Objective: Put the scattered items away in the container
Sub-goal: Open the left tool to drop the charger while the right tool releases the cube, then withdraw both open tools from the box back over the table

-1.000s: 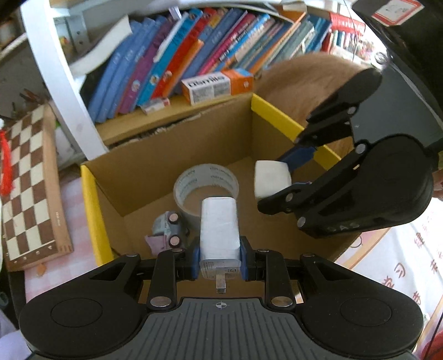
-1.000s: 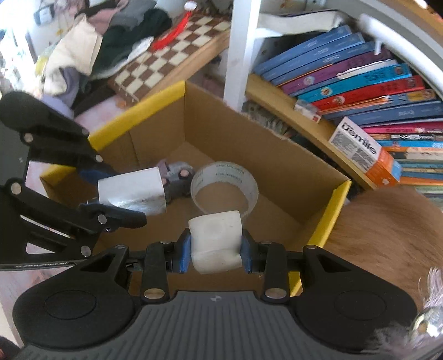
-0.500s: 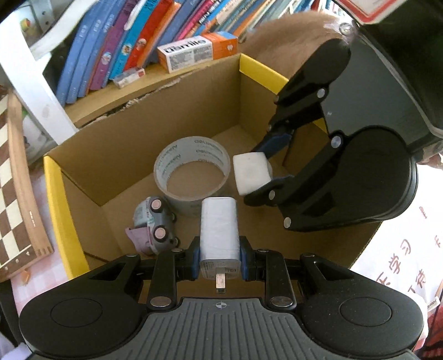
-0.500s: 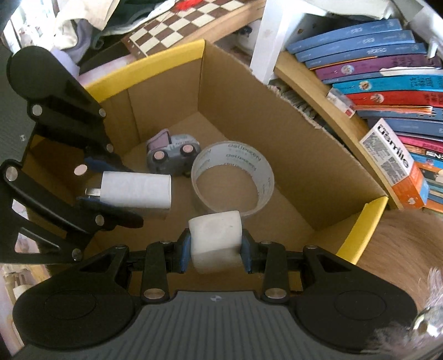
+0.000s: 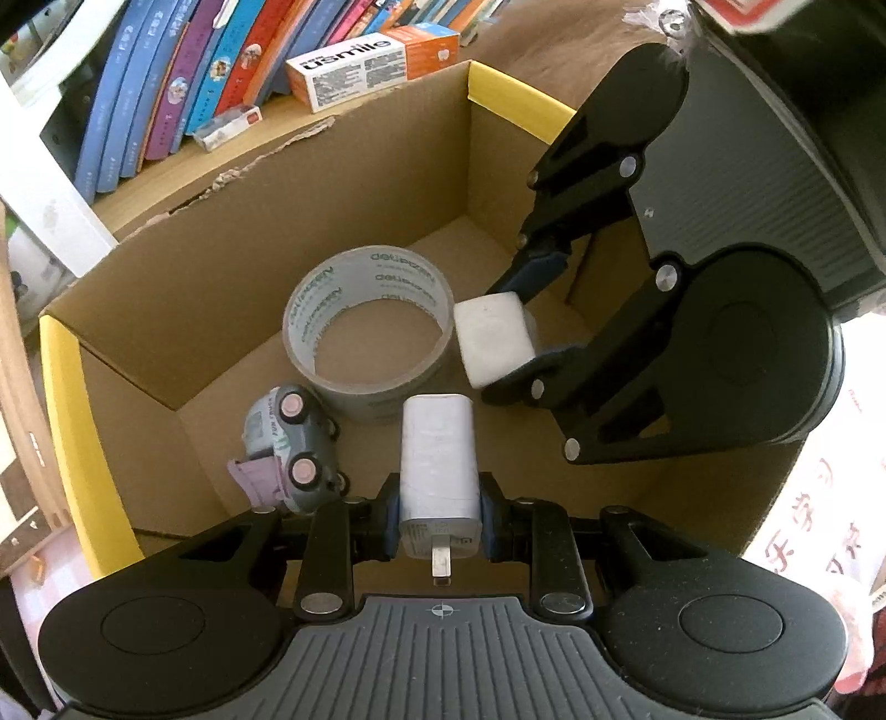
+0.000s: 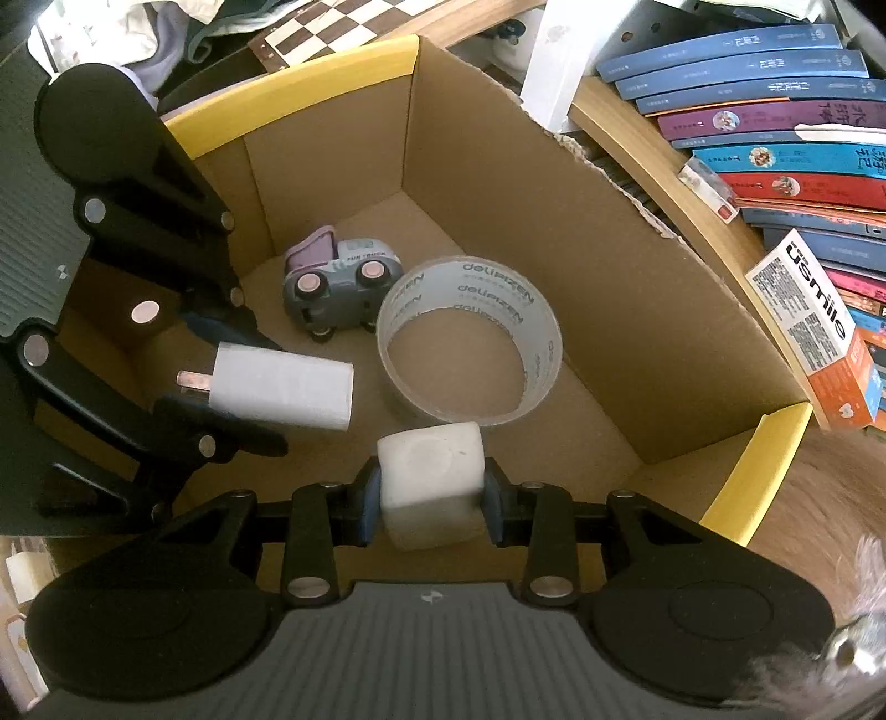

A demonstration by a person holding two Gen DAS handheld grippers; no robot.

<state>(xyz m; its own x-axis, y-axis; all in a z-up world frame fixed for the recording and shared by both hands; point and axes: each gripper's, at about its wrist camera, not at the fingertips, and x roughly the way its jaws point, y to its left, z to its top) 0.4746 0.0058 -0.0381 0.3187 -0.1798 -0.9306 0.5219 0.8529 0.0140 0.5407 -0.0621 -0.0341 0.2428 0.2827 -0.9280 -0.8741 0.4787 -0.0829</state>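
An open cardboard box (image 5: pixel 183 310) (image 6: pixel 609 249) with yellow-taped rims holds a roll of clear tape (image 5: pixel 368 327) (image 6: pixel 470 338) and a small grey toy truck (image 5: pixel 288 448) (image 6: pixel 340 288) lying on its side. My left gripper (image 5: pixel 440 504) (image 6: pixel 221 376) is shut on a white USB charger (image 5: pixel 438 471) (image 6: pixel 282 385) and hangs inside the box, near its floor. My right gripper (image 6: pixel 432 498) (image 5: pixel 520 327) is shut on a white cube (image 6: pixel 431 482) (image 5: pixel 493 338), also inside the box, right beside the tape roll.
A wooden shelf (image 5: pixel 160 183) behind the box carries a row of books (image 5: pixel 194 83) (image 6: pixel 775 111) and a white-and-orange toothpaste carton (image 5: pixel 371 63) (image 6: pixel 825 327). A chessboard (image 6: pixel 332 22) lies beyond the box. Brown fur (image 6: pixel 803 509) borders the box's right side.
Both grippers have gone down into the box with their loads. The charger and the cube now hang close above the box floor beside the tape roll and the truck.
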